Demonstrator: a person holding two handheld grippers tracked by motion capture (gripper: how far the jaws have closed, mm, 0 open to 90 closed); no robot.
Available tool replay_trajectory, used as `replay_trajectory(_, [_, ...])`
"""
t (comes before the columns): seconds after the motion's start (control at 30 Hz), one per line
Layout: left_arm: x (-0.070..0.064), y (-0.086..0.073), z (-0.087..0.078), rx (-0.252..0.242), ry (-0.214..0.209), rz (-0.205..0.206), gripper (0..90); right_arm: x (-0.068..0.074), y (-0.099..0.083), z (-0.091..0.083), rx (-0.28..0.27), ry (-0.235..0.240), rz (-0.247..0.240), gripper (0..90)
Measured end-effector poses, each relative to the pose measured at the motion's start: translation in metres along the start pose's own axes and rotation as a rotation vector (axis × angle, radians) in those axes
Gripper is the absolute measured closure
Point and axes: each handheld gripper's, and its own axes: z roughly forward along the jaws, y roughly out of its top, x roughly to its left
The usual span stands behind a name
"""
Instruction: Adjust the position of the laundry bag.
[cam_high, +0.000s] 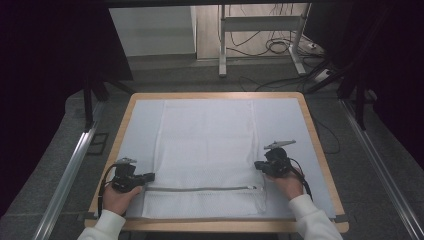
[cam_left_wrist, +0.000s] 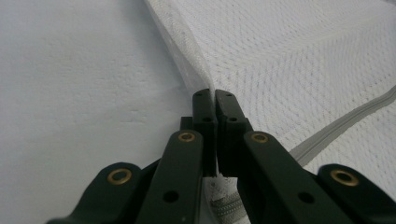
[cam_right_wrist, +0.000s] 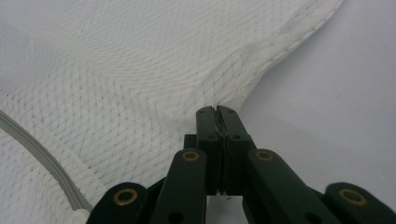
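Note:
A white mesh laundry bag (cam_high: 207, 150) lies flat on the table, its grey zipper (cam_high: 200, 189) running across near the front edge. My left gripper (cam_high: 150, 176) is shut on the bag's left edge just above the zipper; the left gripper view has the hem (cam_left_wrist: 196, 74) pinched between its jaws (cam_left_wrist: 214, 95). At the bag's right side my right gripper (cam_high: 258, 165) is shut on the edge, with mesh (cam_right_wrist: 140, 84) bunched and lifted at the jaw tips (cam_right_wrist: 217, 111). The zipper (cam_right_wrist: 37, 154) passes at lower left in the right gripper view.
A pale blue mat (cam_high: 137, 125) covers the wooden table (cam_high: 215, 95). Metal rails (cam_high: 70, 170) run along both sides on the floor. A desk frame with cables (cam_high: 270, 45) stands beyond the far edge.

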Motion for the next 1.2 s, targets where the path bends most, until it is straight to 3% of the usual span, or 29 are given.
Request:
replay_trajectory(0.2, [0.000,0.000,-0.001,-0.005,0.004,0.004,87.7,0.000,0.000,-0.002,-0.004,-0.004,-0.001,87.0])
replay_trajectory(0.27, [0.000,0.000,-0.001,-0.007,0.006,0.008,81.9,-0.001,-0.002,-0.002,-0.002,-0.011,-0.008,76.8])
replay_trajectory(0.3, [-0.001,0.000,-0.002,-0.010,0.008,0.012,81.9,-0.001,-0.002,-0.002,-0.002,-0.011,-0.008,76.8])
replay_trajectory(0.4, [-0.005,0.001,-0.004,-0.024,0.046,0.032,56.1,-0.004,-0.004,-0.006,-0.025,-0.027,0.001,61.5])
replay_trajectory(0.43, [-0.007,0.001,-0.005,-0.037,0.064,0.048,43.2,-0.006,-0.006,-0.010,-0.044,-0.034,0.012,52.0])
replay_trajectory(0.47, [-0.009,0.002,-0.005,-0.050,0.078,0.064,43.2,-0.006,-0.006,-0.010,-0.044,-0.034,0.012,52.0])
replay_trajectory(0.57, [-0.014,0.005,-0.010,-0.079,0.111,0.096,27.4,-0.013,-0.012,-0.021,-0.086,-0.028,0.025,43.2])
replay_trajectory(0.83, [-0.031,0.012,-0.021,-0.140,0.104,0.171,25.2,-0.016,-0.025,-0.042,-0.174,-0.009,0.030,33.3])
replay_trajectory(1.2, [-0.066,0.022,-0.017,-0.129,0.006,0.242,28.1,-0.018,-0.040,-0.054,-0.228,-0.038,0.032,30.4])
